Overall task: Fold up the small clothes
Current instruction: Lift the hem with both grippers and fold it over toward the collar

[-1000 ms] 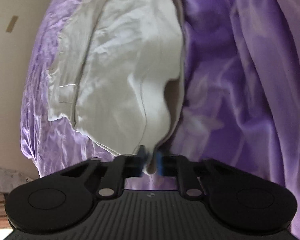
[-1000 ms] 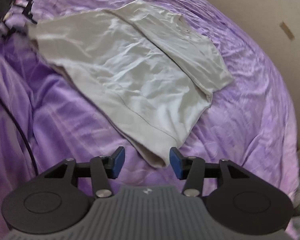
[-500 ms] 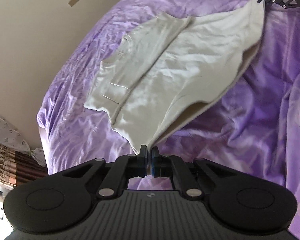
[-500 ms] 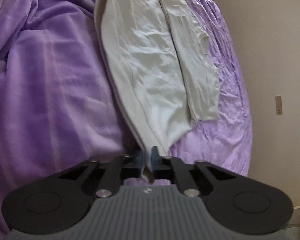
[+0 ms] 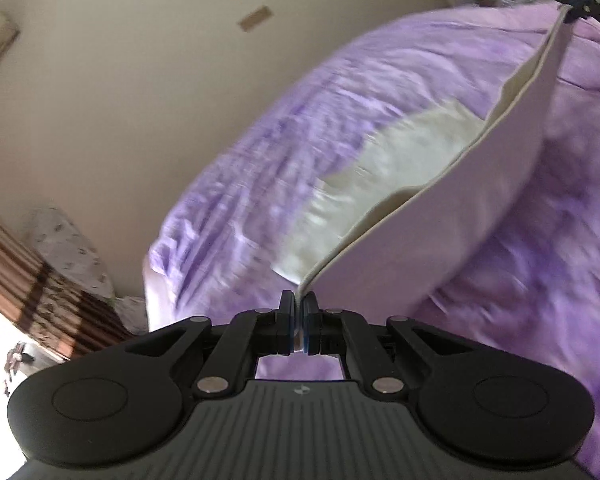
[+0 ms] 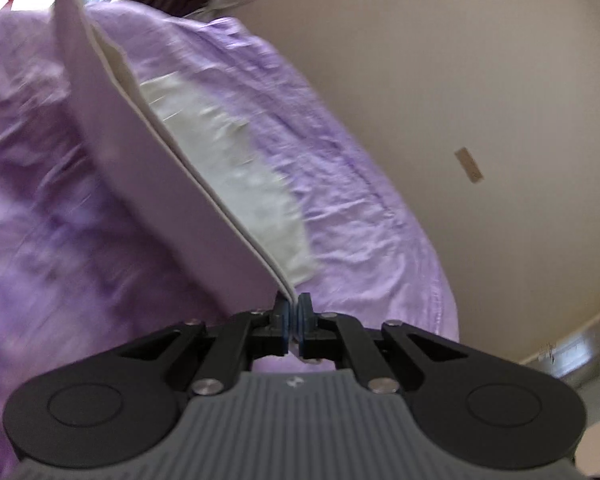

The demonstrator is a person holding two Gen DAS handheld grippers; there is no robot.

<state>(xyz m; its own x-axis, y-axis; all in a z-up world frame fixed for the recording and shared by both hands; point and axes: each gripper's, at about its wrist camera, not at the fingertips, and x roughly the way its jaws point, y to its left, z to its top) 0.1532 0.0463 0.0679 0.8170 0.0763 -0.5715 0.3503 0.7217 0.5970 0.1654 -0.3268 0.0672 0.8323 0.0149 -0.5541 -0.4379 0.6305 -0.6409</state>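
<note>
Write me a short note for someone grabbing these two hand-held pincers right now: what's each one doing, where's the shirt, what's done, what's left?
Left gripper: shut on one corner of the cream shirt.
Right gripper: shut on the other corner of the same edge.
Shirt: that edge is lifted and stretched between the two grippers; the far part lies on the purple bedspread.
Done: both corners gripped and raised.
Left: probably carry the lifted edge over the resting part, lay it flat, release, then finish folding.

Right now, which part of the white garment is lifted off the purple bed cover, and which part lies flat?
The hem edge, stretched between the left tool and right tool, is lifted. The far sleeve part lies flat on the bed cover.
</note>
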